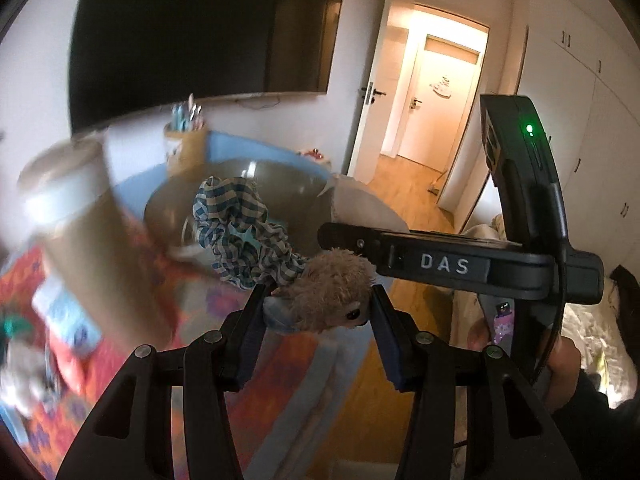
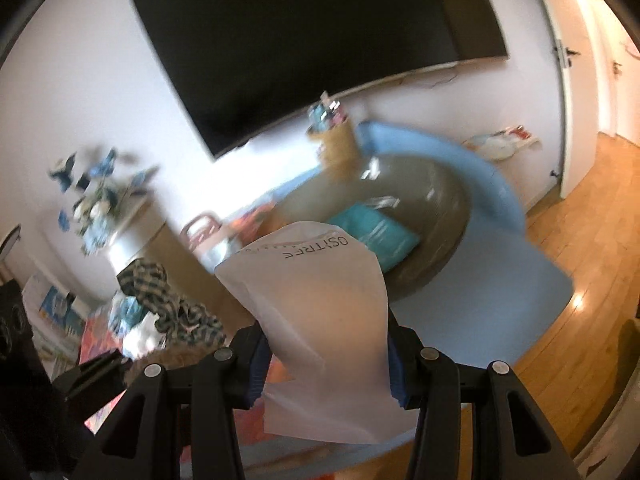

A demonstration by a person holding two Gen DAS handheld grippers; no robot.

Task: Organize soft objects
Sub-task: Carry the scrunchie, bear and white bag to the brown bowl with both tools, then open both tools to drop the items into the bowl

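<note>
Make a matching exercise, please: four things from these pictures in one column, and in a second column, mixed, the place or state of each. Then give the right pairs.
Column one:
1. plush toy
2. white bag
3. turquoise packet
4. television

Column two:
A. hangs on the wall
B. lies inside the round dark bowl
C. held in the left tool, with a checked cloth hanging from it
D. held in the right tool

Right pairs: 1-C, 2-D, 3-B, 4-A
</note>
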